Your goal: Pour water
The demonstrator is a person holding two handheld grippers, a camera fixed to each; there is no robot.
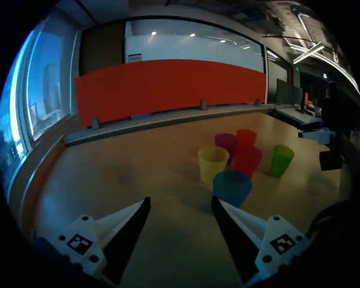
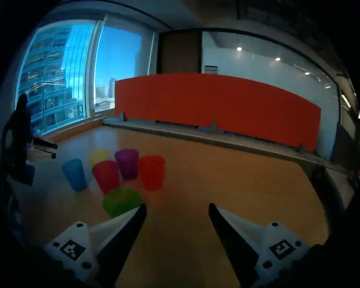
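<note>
So here's where I'm at: six plastic cups bunched together on the wooden desk, all standing upright, mouths up, long axis vertical. None is tipped.

My left gripper is released, its fingers spread apart over bare desk. In the left gripper view the blue cup is the nearest one, just past the tip of the finger on the right of that view; I can't tell whether they touch. Behind it to the left is the yellow cup, and the pink-red cup is right beside it. The purple cup and the orange-red cup stand side by side at the far end. The green cup sits a little apart on the right.

My right gripper is released too, fingers wide apart. From that side the green cup is nearest, just beyond the fingertip on the left of the right gripper view, with the rest clustered behind it and the blue one farthest left.

Far across the desk there's a long orange partition, and there are big windows along one side.
</note>
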